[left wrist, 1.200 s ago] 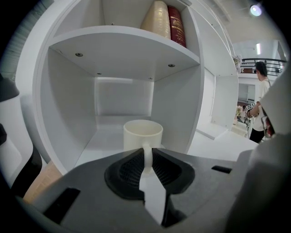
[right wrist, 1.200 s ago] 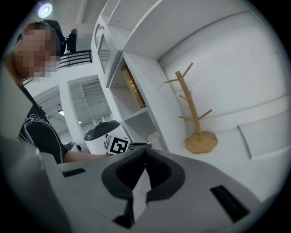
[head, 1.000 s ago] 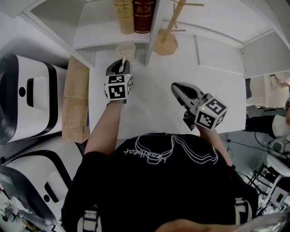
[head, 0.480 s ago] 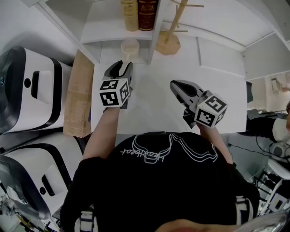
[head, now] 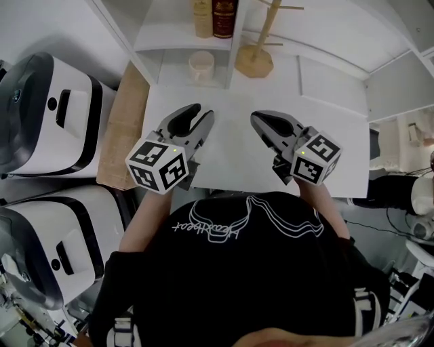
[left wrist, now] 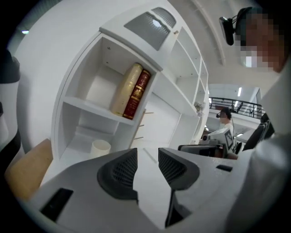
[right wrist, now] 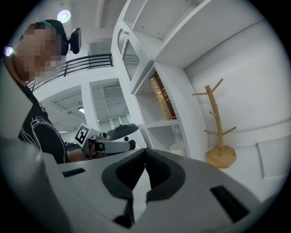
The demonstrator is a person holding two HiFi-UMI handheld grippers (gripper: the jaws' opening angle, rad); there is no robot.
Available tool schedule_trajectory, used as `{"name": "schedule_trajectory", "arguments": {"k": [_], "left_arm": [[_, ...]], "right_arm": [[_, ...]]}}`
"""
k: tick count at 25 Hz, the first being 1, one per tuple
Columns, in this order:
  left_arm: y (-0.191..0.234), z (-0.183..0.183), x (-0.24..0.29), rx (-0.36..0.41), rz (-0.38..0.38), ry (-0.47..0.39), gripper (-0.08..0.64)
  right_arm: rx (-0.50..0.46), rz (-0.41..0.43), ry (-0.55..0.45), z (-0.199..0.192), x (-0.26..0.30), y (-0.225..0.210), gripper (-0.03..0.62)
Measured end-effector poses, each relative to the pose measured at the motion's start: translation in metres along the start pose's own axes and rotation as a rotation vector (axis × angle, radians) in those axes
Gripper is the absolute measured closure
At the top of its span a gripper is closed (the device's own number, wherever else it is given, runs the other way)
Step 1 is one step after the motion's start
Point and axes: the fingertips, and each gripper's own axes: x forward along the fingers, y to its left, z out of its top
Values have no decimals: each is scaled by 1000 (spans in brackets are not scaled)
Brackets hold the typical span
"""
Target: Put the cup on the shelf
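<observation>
The cream cup [head: 201, 66] stands upright in the lower compartment of the white shelf [head: 178, 42], under the books. It also shows in the left gripper view as the cup [left wrist: 100, 148] and in the right gripper view as the cup [right wrist: 177, 148]. My left gripper [head: 196, 116] hovers over the white table, well short of the cup. It is open and the left gripper [left wrist: 148, 160] has nothing between its pads. My right gripper [head: 258, 120] hangs over the table's middle. The right gripper [right wrist: 145, 154] is shut and empty, its tips touching.
A tan book [head: 201, 15] and a dark red book [head: 224, 16] stand on the shelf above the cup. A wooden mug tree [head: 254, 57] stands right of the shelf. White machines [head: 47, 115] and a wooden board [head: 122, 129] lie left of the table [head: 237, 166].
My left gripper has let go of the cup, opened and drawn back toward the person. The cup stays in the shelf compartment. The right gripper has barely moved.
</observation>
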Motion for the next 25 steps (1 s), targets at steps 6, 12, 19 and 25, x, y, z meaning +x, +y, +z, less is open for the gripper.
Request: {"name": "schedule_trajectory", "arguments": {"k": [6, 12, 19, 25], "left_arm": [[-52, -3, -17, -73, -148, -13, 477], [-73, -21, -18, -19, -152, 43, 555], [-85, -21, -20, -2, -152, 24, 555], [-79, -18, -23, -10, -130, 5, 555]], "right_arm": [[-10, 54, -7, 1, -6, 21, 588], [-2, 94, -4, -6, -10, 33, 588], [-13, 89, -9, -3, -15, 36, 588], [-16, 87, -3, -3, -16, 40, 588]]}}
